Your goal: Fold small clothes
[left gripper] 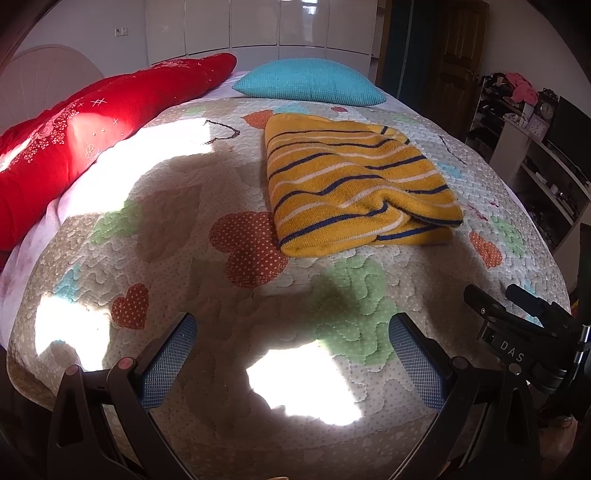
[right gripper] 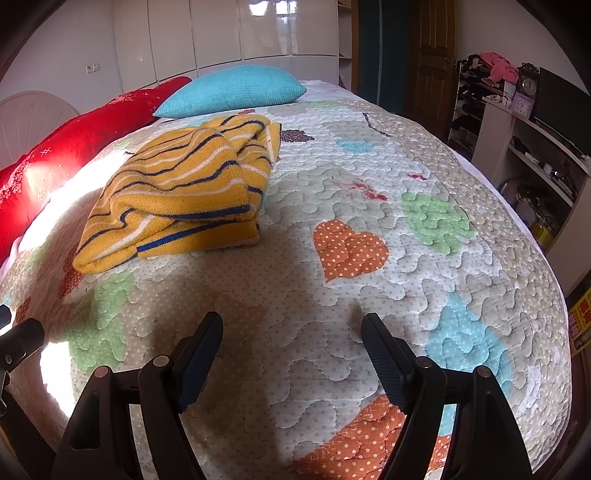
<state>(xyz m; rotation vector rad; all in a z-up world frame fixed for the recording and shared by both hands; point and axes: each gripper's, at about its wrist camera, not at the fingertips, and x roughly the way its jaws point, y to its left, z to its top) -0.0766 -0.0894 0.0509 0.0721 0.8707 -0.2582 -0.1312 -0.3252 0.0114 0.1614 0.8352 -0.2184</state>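
A yellow knitted garment with blue and white stripes (left gripper: 354,184) lies folded into a thick rectangle on the quilted bed cover (left gripper: 221,295). It also shows in the right wrist view (right gripper: 184,192), left of centre. My left gripper (left gripper: 293,325) is open and empty, low over the cover, well in front of the garment. My right gripper (right gripper: 291,325) is open and empty, in front of and to the right of the garment. The right gripper's body shows at the right edge of the left wrist view (left gripper: 517,332).
A long red pillow (left gripper: 92,140) lies along the left side of the bed. A turquoise cushion (left gripper: 310,83) sits behind the garment. Shelves with clutter and clocks (right gripper: 524,140) stand to the right of the bed. White wardrobes (right gripper: 229,33) stand behind.
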